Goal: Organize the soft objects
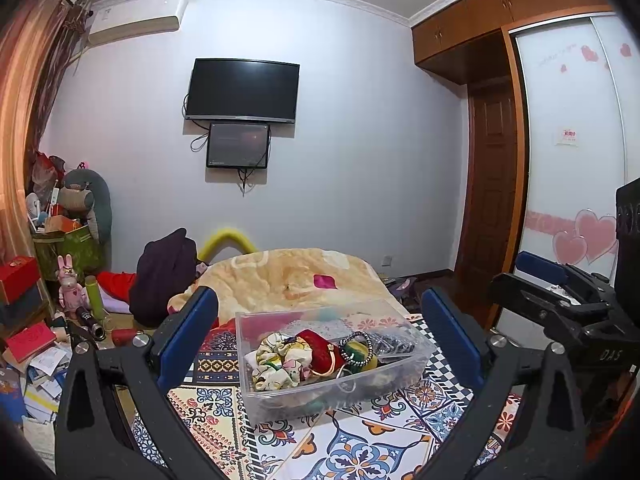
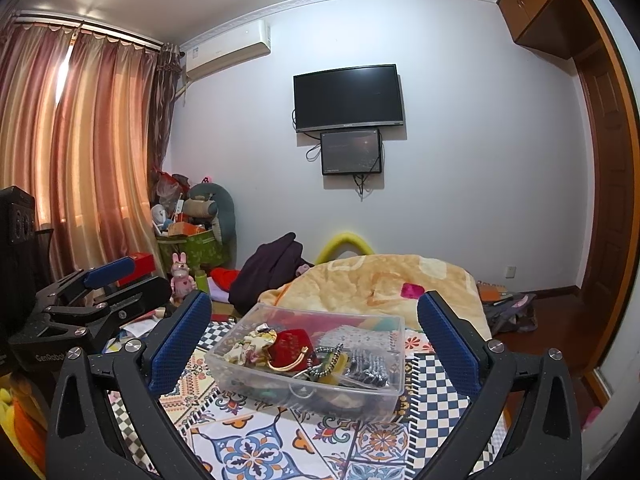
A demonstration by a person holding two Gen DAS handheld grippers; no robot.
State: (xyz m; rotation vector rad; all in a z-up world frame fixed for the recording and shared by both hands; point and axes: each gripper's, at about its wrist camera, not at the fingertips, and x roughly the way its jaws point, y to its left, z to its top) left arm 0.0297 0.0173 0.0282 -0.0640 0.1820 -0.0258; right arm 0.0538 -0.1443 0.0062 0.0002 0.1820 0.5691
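Observation:
A clear plastic box sits on a patterned cloth on the bed. It holds a floral scrunchie, a red velvet piece, a gold bangle and dark hair ties. My left gripper is open, its blue pads on either side of the box, a little short of it. In the right wrist view the same box lies ahead of my open right gripper. The scrunchie and red piece show inside. Both grippers are empty.
A beige blanket is heaped behind the box. A dark garment and floor clutter with boxes and a toy rabbit lie at left. The right gripper's body is at the right. Curtains hang left, wardrobe right.

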